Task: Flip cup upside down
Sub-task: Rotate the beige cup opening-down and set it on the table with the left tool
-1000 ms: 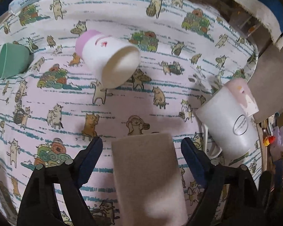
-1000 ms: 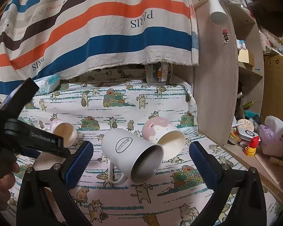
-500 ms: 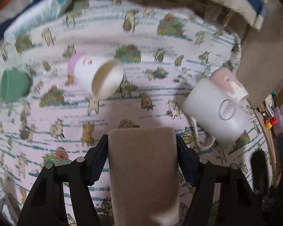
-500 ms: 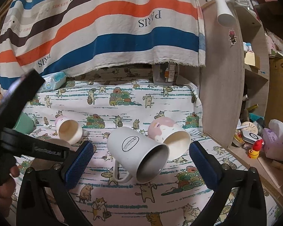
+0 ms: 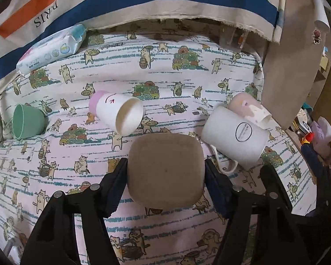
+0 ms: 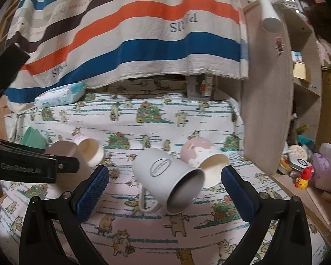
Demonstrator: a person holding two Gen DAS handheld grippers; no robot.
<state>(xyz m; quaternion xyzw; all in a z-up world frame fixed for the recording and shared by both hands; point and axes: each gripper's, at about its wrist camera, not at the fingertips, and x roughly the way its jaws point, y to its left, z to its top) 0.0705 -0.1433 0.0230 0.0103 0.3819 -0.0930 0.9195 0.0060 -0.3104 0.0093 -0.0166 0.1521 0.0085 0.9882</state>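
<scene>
The left gripper (image 5: 165, 174) clamps a brown cup (image 5: 165, 167) above the cat-print cloth (image 5: 77, 176), bottom facing the camera. The right gripper (image 6: 165, 185) gapes wide around a white mug (image 6: 167, 178) lying beside the cloth's right edge.

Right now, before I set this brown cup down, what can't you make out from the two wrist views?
- Brown rounded-square cup, left view: only its flat end faces the camera, so rim side unknown.
- Right view: left gripper covers most of it.
- White mug: handle partly hidden beneath its body.

Five cups (image 5: 166, 170) (one brown, held), one wipes pack (image 5: 51, 49), two tongs (image 6: 164, 191).
</scene>
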